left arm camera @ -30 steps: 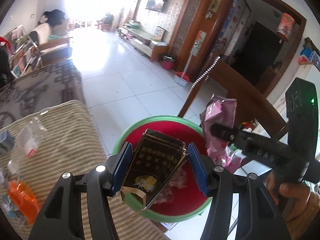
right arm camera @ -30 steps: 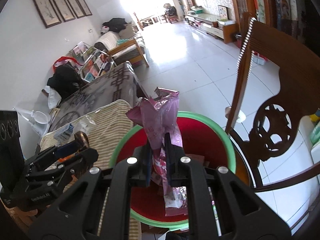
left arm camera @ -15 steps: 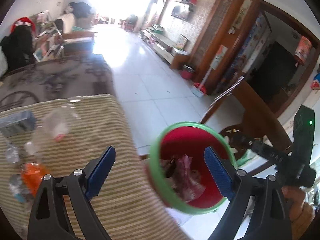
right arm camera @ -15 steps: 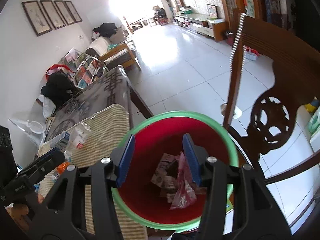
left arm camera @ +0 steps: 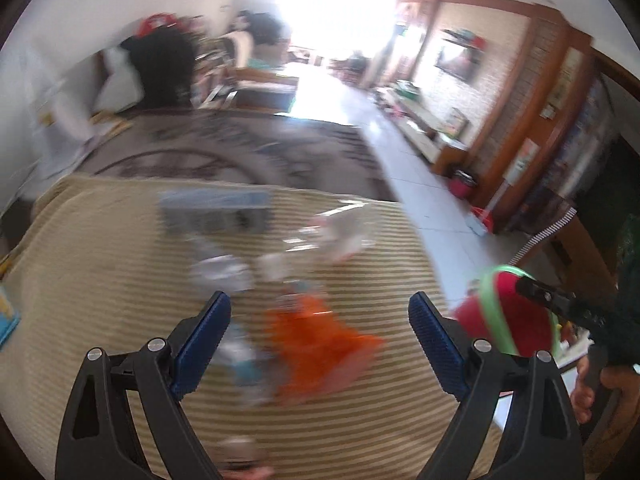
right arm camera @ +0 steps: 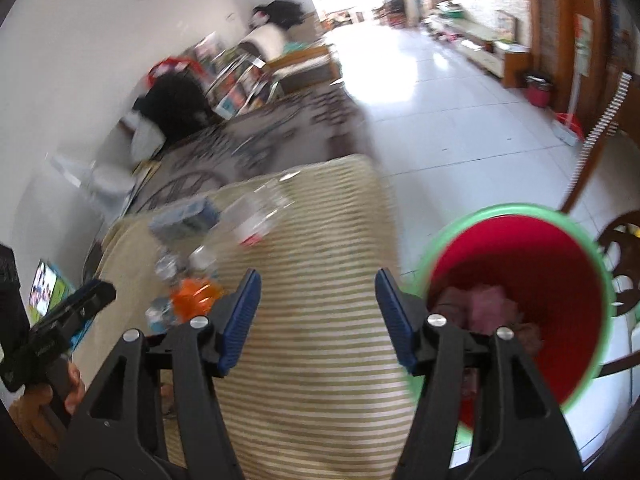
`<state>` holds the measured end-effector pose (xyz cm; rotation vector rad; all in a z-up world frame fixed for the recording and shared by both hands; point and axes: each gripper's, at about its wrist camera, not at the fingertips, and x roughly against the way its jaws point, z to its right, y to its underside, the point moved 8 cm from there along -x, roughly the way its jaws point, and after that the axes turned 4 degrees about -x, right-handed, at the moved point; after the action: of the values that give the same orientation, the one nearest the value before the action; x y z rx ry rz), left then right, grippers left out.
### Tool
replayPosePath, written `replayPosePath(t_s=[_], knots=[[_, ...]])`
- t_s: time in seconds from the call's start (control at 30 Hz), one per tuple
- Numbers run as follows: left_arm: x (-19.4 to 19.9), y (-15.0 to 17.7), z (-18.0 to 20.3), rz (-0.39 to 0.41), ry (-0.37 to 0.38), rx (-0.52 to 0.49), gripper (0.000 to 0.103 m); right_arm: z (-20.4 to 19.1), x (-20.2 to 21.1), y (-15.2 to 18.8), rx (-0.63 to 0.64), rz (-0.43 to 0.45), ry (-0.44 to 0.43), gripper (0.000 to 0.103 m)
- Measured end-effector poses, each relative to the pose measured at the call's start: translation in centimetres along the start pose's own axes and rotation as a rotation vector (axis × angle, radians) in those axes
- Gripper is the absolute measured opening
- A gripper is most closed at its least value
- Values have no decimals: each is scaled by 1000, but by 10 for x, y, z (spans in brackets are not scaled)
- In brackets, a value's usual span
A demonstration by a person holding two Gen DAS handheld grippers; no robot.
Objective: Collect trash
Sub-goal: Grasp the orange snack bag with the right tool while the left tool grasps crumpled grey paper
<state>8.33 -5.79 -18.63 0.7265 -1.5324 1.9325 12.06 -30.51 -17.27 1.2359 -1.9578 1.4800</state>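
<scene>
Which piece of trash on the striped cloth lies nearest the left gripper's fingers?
The orange wrapper. It lies right in front of the open left gripper, while the clear plastic wrapper and the blue-grey box sit farther back on the cloth.

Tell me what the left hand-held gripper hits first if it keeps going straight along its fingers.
Most likely the orange wrapper: it lies on the striped cloth right between the open fingers of the left hand-held gripper. The picture is blurred, so depth is uncertain; clear plastic litter beside it could touch first.
</scene>
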Motion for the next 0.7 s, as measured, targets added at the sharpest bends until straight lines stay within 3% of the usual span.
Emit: replayPosePath(t_s=[0.27, 0.47, 0.53, 0.6, 0.7], knots=[[4, 11, -110, -34, -73, 117, 86, -89, -87, 30, 101, -186, -44, 60], [8, 12, -154, -33, -86, 126, 86, -127, -132, 46, 170, -259, -24, 74], [8, 12, -161, -37, -81, 133, 86, -133, -145, 55, 201, -286, 4, 74], [7, 11, -163, -42, -69, 137, 86, -132, -155, 64, 224, -311, 47, 60], [-1, 7, -162, -47, -41, 125, 86, -137, -147, 63, 209, -285, 37, 45]])
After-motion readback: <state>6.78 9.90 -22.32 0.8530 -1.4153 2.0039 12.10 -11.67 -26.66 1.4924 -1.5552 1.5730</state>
